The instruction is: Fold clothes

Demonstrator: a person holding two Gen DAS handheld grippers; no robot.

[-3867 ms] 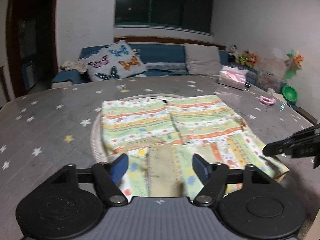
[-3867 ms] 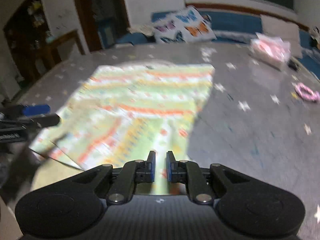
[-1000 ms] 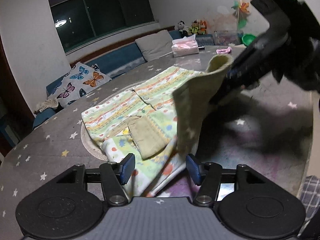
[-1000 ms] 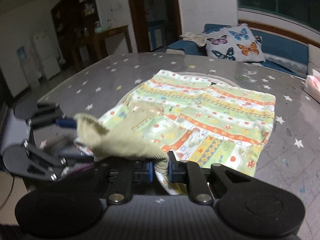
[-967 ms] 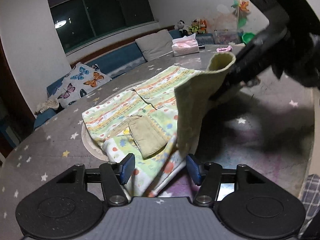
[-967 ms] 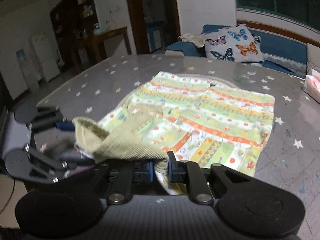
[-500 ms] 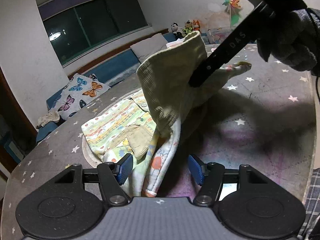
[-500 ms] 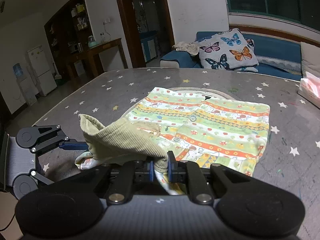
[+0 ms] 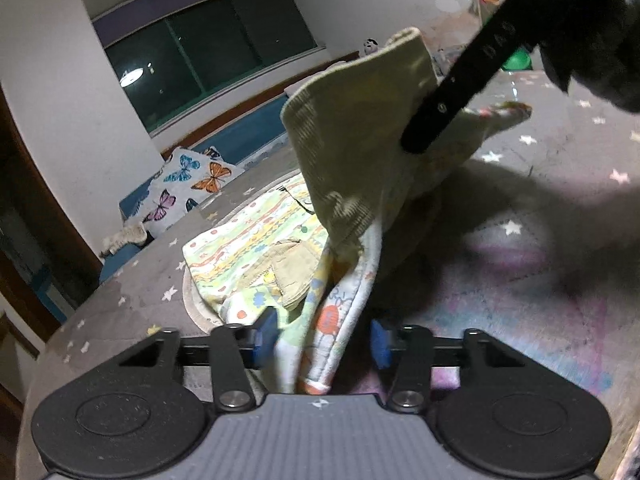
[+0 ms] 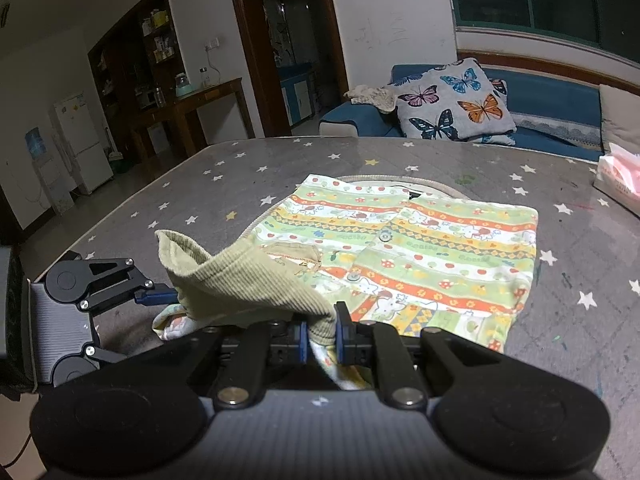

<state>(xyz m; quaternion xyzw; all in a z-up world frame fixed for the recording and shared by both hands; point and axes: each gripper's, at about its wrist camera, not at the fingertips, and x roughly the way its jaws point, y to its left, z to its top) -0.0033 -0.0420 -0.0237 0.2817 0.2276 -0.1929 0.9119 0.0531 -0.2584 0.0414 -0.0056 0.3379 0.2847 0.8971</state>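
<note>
A small child's garment (image 10: 420,252) with green, orange and yellow stripes lies on the grey star-patterned table (image 10: 240,176). My right gripper (image 10: 320,338) is shut on its olive ribbed cuff (image 10: 248,280) and holds that part lifted above the table. In the left wrist view the lifted cuff (image 9: 360,128) hangs from the right gripper's finger (image 9: 460,80). The printed hem (image 9: 340,320) drapes down between the open fingers of my left gripper (image 9: 322,338). The left gripper also shows in the right wrist view (image 10: 160,296), beside the cuff.
A round woven mat (image 10: 420,184) lies under the garment. A pink tissue pack (image 10: 620,176) sits at the table's far right. A blue sofa with a butterfly pillow (image 10: 456,104) stands behind the table. The table's near edge is just below both grippers.
The right gripper has lifted the cuff higher and carried it over the garment. The hanging hem has come in between my left gripper's open fingers.
</note>
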